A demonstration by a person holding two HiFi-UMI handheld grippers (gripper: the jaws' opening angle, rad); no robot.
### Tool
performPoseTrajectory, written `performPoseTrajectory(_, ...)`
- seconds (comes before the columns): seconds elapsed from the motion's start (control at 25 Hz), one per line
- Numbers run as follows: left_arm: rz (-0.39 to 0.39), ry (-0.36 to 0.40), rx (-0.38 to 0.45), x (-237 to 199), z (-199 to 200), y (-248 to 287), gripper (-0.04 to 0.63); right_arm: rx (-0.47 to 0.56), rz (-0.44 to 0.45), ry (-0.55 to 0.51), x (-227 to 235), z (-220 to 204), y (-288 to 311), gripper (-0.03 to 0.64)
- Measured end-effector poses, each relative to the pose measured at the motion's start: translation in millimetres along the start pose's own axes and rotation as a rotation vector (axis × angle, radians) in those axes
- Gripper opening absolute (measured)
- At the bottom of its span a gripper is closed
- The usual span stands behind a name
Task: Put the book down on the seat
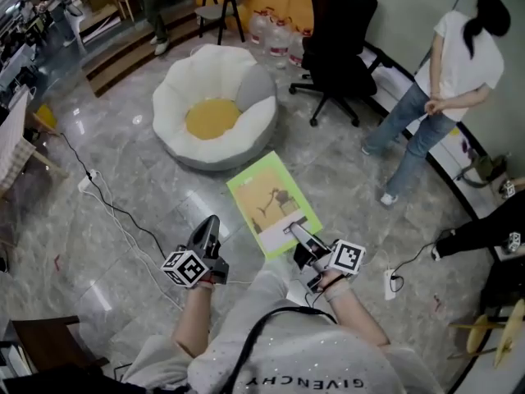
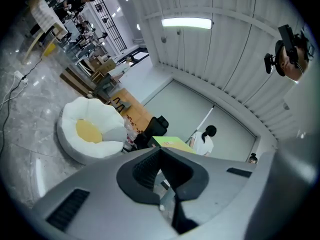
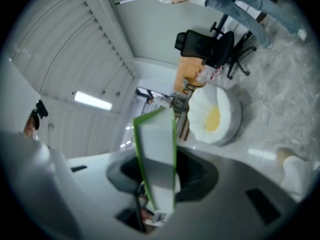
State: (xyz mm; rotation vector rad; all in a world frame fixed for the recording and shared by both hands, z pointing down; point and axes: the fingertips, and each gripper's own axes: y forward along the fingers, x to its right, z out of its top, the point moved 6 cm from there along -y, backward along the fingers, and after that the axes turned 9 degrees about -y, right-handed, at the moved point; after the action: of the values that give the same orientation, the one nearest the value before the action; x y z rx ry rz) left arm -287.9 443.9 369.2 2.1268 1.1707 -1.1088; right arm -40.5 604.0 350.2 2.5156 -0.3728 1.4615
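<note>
Closest in, the left gripper (image 1: 208,225) hangs idle over the floor (image 1: 344,179) with its jaws pressed together on nothing, while the right gripper (image 1: 294,233) pinches the near edge of the book (image 1: 267,194). That thin green book juts forward from the jaws, up in the air and roughly level, above bare floor and well short of the seat (image 1: 176,97). Since it is held by one edge only, it will probably sag or swing if carried fast, so the carry is best done slowly with the wrist steady. The free left gripper could come under the far edge if the book starts to droop. A cable (image 1: 123,220) trails across the floor to the left, apart from the straight line ahead, so a direct step forward looks safe. Beyond lies the seat, a white petal-shaped floor cushion with a yellow middle. That flat middle seems the sensible landing spot, as the puffed rim would tip the book off. Good practice is to bring the book fully over the middle, lower it until it lies on the cushion, and only then spread the jaws and draw straight back. Farther off stand a black office chair (image 1: 340,31) and a person (image 1: 447,72), both clear of the path.
</note>
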Motion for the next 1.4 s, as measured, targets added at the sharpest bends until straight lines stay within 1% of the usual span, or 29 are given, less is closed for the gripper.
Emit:
performPoseTrajectory(0.08, 0.014, -0.005, 0.029, -9.1, 7.8, 28.4, 0.023, -0.015, -0.008, -0.006, 14.1, 24.6, 12.3, 0.155)
performPoseTrajectory(0.16, 0.023, -0.003, 0.056, -14.2, 20.8, 68.9, 0.023, -0.039, -0.006, -0.007, 28.7, 59.7, 31.6, 0.155)
performPoseTrajectory(0.28, 0.037, 0.0, 0.066, -19.3, 39.7, 135.7, 0.023, -0.081, 0.01, -0.005, 52.1, 117.0, 67.4, 0.155)
performPoseTrajectory(0.36, 0.034, -0.003, 0.067, -20.8, 44.4, 159.0, 0.023, -0.098, 0.01, -0.011, 63.0, 136.1, 80.1, 0.155)
performPoseTrajectory(0.52, 0.013, -0.005, 0.073, -21.5, 38.9, 162.2, 0.023, -0.104, 0.019, -0.012, 71.2, 135.6, 83.0, 0.155)
performPoseTrajectory(0.56, 0.012, -0.006, 0.076, -24.1, 40.0, 169.4, 0.023, -0.104, 0.02, -0.007, 76.0, 140.9, 88.0, 0.155)
performPoseTrajectory(0.72, 0.038, -0.023, 0.078, -34.6, 62.7, 222.9, 0.023, -0.131, 0.024, 0.024, 100.1, 188.0, 131.1, 0.155)
performPoseTrajectory(0.8, 0.043, -0.029, 0.079, -36.5, 71.1, 236.9, 0.023, -0.151, 0.006, 0.031, 109.9, 200.3, 143.9, 0.155)
performPoseTrajectory(0.92, 0.052, -0.01, 0.091, -42.5, 82.1, 241.3, 0.023, -0.17, -0.003, 0.027, 118.0, 205.8, 160.2, 0.155)
performPoseTrajectory(1.04, 0.058, 0.019, 0.101, -43.1, 92.9, 243.3, 0.023, -0.184, -0.014, 0.047, 121.6, 208.4, 175.7, 0.155)
performPoseTrajectory(1.24, 0.053, 0.063, 0.117, -42.2, 112.6, 255.4, 0.023, -0.214, 0.026, 0.06, 118.4, 217.3, 212.2, 0.155)
performPoseTrajectory(1.4, 0.061, 0.066, 0.159, -48.1, 124.9, 262.4, 0.023, -0.254, 0.035, 0.034, 122.1, 225.6, 239.7, 0.155)
